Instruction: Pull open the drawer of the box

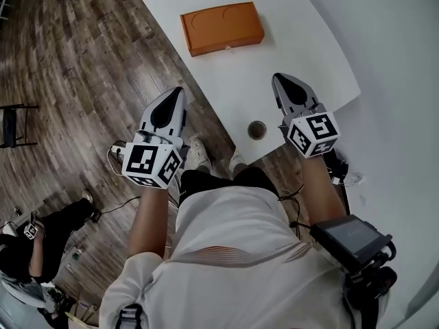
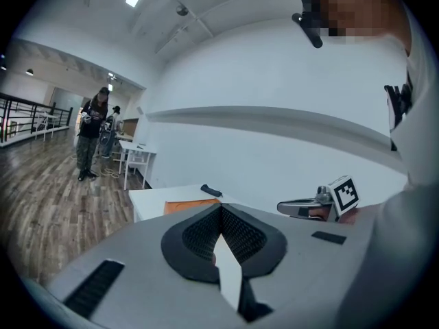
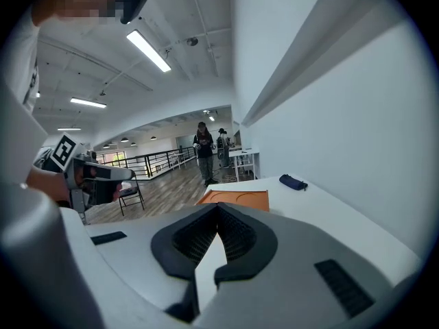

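The orange box (image 1: 221, 27) lies flat on the far part of the white table (image 1: 302, 53), its drawer front facing me with a small pull. It also shows low over the jaws in both gripper views: box (image 2: 188, 205), box (image 3: 236, 199). My left gripper (image 1: 177, 94) hovers over the floor beside the table's near-left edge, shut and empty. My right gripper (image 1: 280, 81) hovers over the table's near end, shut and empty. Both are well short of the box. In its own view each gripper's tips meet: left gripper (image 2: 221, 208), right gripper (image 3: 218, 206).
A round grommet hole (image 1: 257, 129) sits in the table near its front edge. A dark pouch (image 3: 293, 182) lies at the table's far end. A white wall runs along the right. A person (image 1: 34, 245) sits on the wooden floor at lower left; a black chair (image 1: 14, 125) stands nearby.
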### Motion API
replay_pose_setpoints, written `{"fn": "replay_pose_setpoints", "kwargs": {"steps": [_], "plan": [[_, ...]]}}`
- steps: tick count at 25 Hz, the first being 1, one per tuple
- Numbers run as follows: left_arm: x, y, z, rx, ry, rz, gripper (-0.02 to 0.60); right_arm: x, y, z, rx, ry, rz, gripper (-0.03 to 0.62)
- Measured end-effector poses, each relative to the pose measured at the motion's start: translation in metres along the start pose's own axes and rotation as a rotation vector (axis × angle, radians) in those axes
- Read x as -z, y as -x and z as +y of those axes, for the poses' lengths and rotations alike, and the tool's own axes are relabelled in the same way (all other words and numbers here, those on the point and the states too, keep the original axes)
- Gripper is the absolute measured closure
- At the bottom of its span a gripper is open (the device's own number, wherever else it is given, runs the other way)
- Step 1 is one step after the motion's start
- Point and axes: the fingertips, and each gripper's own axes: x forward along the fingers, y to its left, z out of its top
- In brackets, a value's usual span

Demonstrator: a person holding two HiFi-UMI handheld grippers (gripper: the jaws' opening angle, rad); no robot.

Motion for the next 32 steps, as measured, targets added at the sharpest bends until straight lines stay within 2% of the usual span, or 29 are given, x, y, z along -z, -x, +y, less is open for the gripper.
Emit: {"fn": "replay_pose_setpoints", "kwargs": {"steps": [9,13,15,18,21,22,32], "plan": [[0.029,0.01,0.058,-0.077,0.048,0.046,0.572,0.051,-0.116,0.003,0.001,-0.018,0.126,0.592],[0.039,0.012,0.078,-0.106,0.076,0.06,0.572,0.077,-0.147,0.004,-0.01,-0.028,0.186,0.56],[0.047,0.013,0.087,-0.116,0.089,0.07,0.572,0.09,-0.16,0.003,0.002,-0.032,0.209,0.512],[0.066,0.014,0.1,-0.132,0.109,0.088,0.572,0.111,-0.181,-0.001,0.023,-0.03,0.235,0.486],[0.087,0.016,0.107,-0.141,0.127,0.1,0.572,0.131,-0.196,-0.006,0.047,-0.027,0.263,0.403],[0.092,0.018,0.108,-0.143,0.133,0.103,0.572,0.133,-0.2,-0.007,0.058,-0.023,0.267,0.385],[0.093,0.03,0.125,-0.17,0.163,0.123,0.572,0.122,-0.212,-0.008,0.139,-0.013,0.266,0.387]]}}
